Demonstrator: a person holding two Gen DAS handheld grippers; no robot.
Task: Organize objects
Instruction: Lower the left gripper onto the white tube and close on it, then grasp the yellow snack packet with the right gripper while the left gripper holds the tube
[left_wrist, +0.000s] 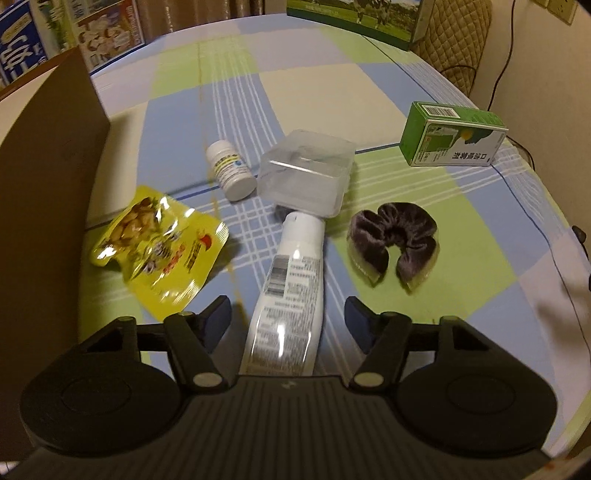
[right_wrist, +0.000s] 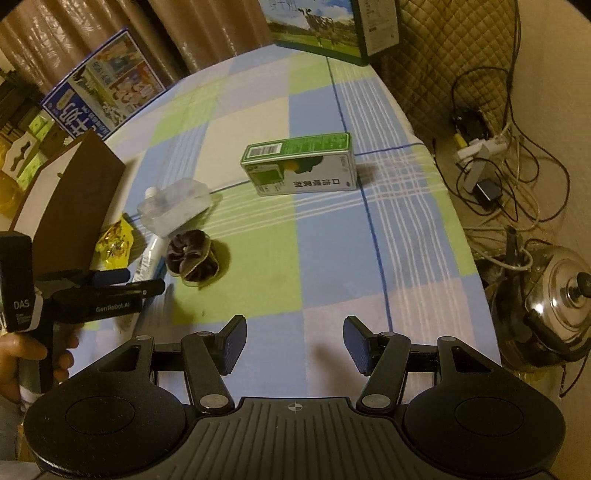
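Note:
My left gripper is open, its fingers either side of a white tube lying on the checked tablecloth, not closed on it. Beyond the tube lie a clear plastic box, a small white pill bottle, a yellow snack packet, a dark velvet scrunchie and a green box. My right gripper is open and empty above bare cloth. In its view the green box lies ahead, the scrunchie and left gripper to the left.
A brown cardboard box stands at the left, also in the right wrist view. Printed cartons stand at the table's far edge. Off the table's right edge are cables and a metal kettle.

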